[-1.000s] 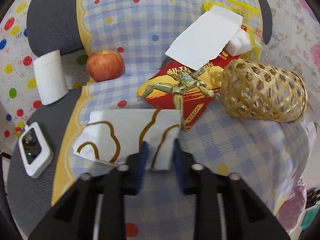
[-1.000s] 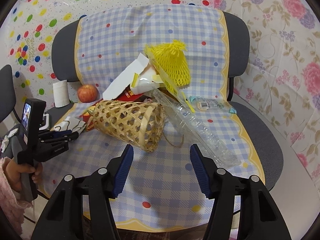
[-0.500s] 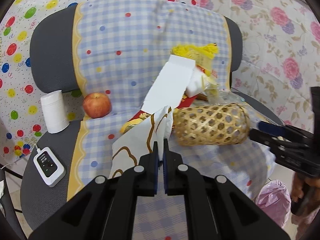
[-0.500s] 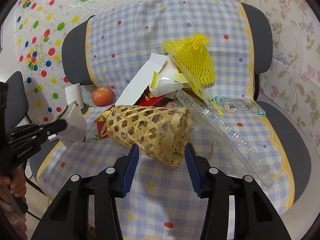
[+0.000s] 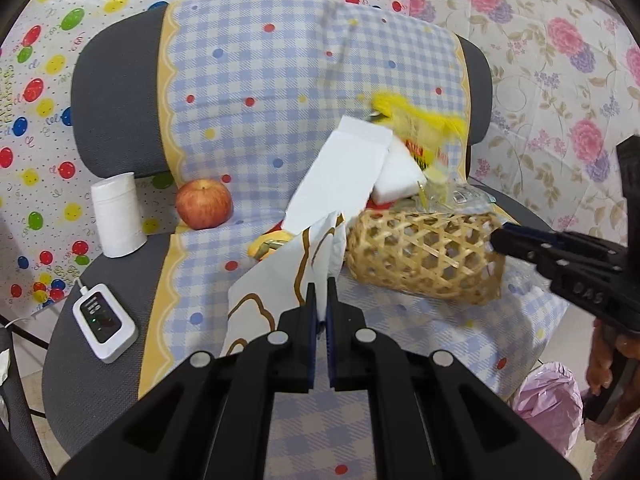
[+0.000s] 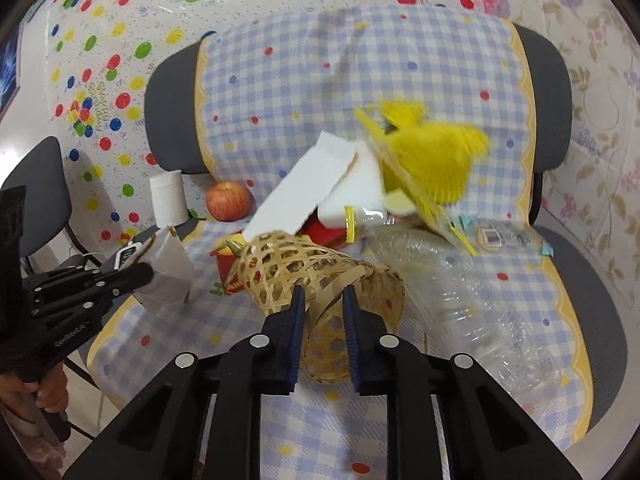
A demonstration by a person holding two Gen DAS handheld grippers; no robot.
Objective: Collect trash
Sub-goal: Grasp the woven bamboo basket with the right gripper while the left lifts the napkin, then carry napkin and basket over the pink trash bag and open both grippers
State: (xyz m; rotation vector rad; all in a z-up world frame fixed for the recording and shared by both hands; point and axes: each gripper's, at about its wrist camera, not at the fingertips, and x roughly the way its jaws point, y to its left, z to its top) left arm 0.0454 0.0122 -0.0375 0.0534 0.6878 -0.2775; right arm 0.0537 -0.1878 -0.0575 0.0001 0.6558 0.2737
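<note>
My left gripper is shut on a white paper wrapper with brown lines and holds it lifted off the chair seat; the wrapper also shows in the right wrist view. My right gripper is closed on the rim of a woven bamboo basket lying on its side; the basket also shows in the left wrist view. Behind the basket lie a white card, a red box, yellow foam net and a crushed clear plastic bottle.
A checked cloth covers the grey chair. An apple, a paper roll and a white device with a screen are at the left. A pink bag sits on the floor at the right.
My left gripper closed on the wrapper and lifted it off the seat. My right gripper moved in to the basket and narrowed onto its rim.
</note>
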